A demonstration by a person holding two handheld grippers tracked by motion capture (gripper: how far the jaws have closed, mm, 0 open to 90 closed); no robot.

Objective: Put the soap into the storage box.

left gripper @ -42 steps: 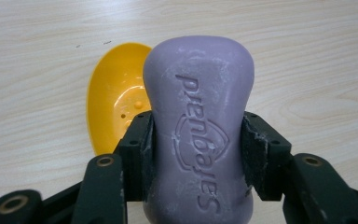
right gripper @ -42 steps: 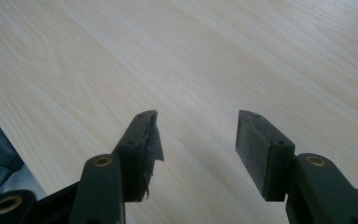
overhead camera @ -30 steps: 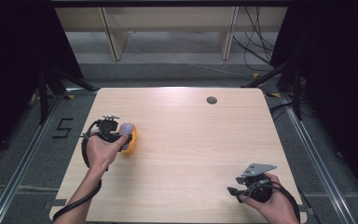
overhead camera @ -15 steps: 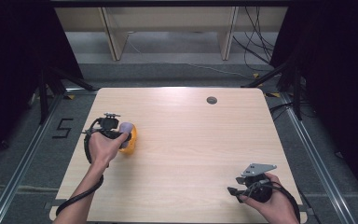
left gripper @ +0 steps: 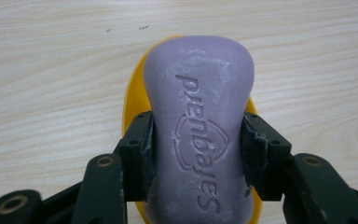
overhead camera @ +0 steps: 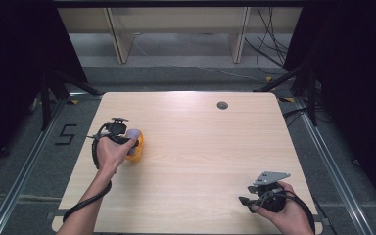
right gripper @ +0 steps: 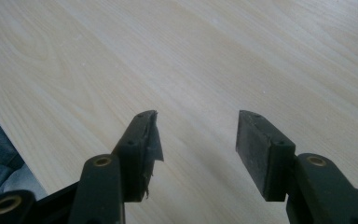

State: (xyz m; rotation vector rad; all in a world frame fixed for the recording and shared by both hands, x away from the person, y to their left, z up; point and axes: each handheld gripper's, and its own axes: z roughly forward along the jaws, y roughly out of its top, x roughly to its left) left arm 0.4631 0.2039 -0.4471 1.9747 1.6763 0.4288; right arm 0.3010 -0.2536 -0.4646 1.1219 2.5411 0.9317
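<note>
From above, the left gripper [overhead camera: 127, 138] grips a purple soap bar [overhead camera: 134, 135] over a yellow dish [overhead camera: 136, 152] on the table [overhead camera: 200, 147]; the right gripper [overhead camera: 247, 199] rests well apart.

Left gripper view: both pads clamp the bar's sides (lettering up), dish directly beneath.

Right gripper view: jaws spread wide over bare wood.

Desk [overhead camera: 196, 161] bare betw. left tongs [overhead camera: 127, 139] and right tongs [overhead camera: 254, 196], wide lane across middle. Only obstacles: yellow dish [overhead camera: 138, 149] w/ soap [overhead camera: 133, 134] at left, small dark disc [overhead camera: 222, 105] far edge.
</note>
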